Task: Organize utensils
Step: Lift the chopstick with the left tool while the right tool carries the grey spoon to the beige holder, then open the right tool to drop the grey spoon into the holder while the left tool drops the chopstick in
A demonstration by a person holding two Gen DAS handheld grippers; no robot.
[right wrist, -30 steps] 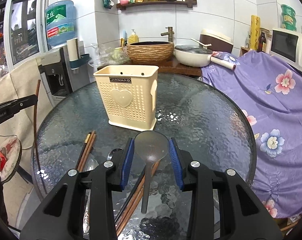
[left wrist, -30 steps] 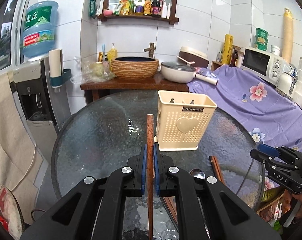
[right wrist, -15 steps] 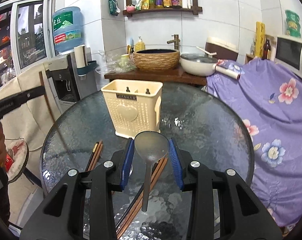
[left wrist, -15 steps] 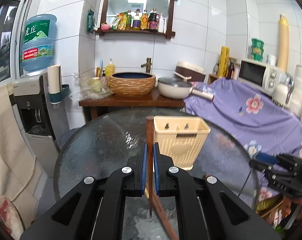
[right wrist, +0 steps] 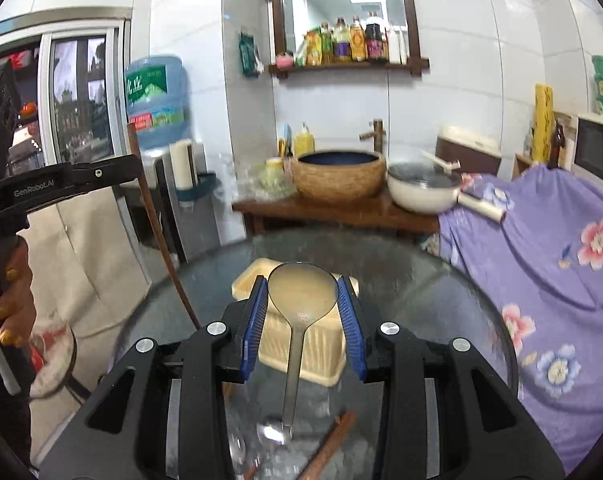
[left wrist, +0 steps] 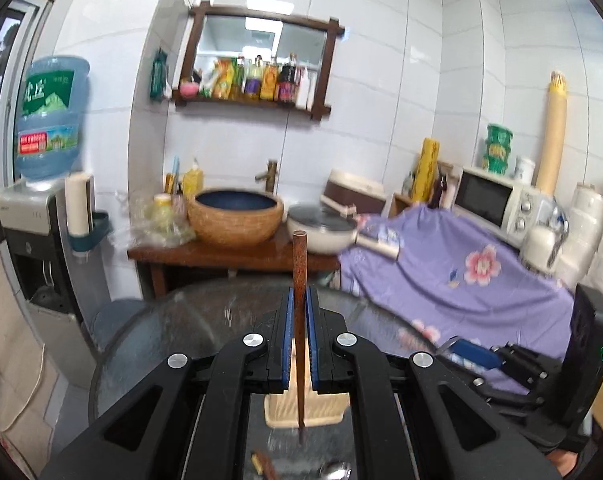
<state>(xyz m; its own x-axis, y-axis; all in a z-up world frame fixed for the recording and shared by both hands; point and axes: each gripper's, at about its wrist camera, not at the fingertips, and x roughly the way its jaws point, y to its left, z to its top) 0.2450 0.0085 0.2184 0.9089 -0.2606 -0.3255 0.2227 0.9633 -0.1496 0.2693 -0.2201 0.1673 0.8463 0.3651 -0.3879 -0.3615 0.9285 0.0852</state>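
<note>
Pinching a chopstick point(left wrist: 299, 300) upright, the left gripper point(left wrist: 299, 320) could let it swivel; the right gripper point(right wrist: 302, 308), clamping a spoon point(right wrist: 301, 304) bowl, risks slipping above the holder point(right wrist: 301, 344).

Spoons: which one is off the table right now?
The large spoon clamped by its bowl in the right gripper; the small spoon lies on the glass table.
</note>
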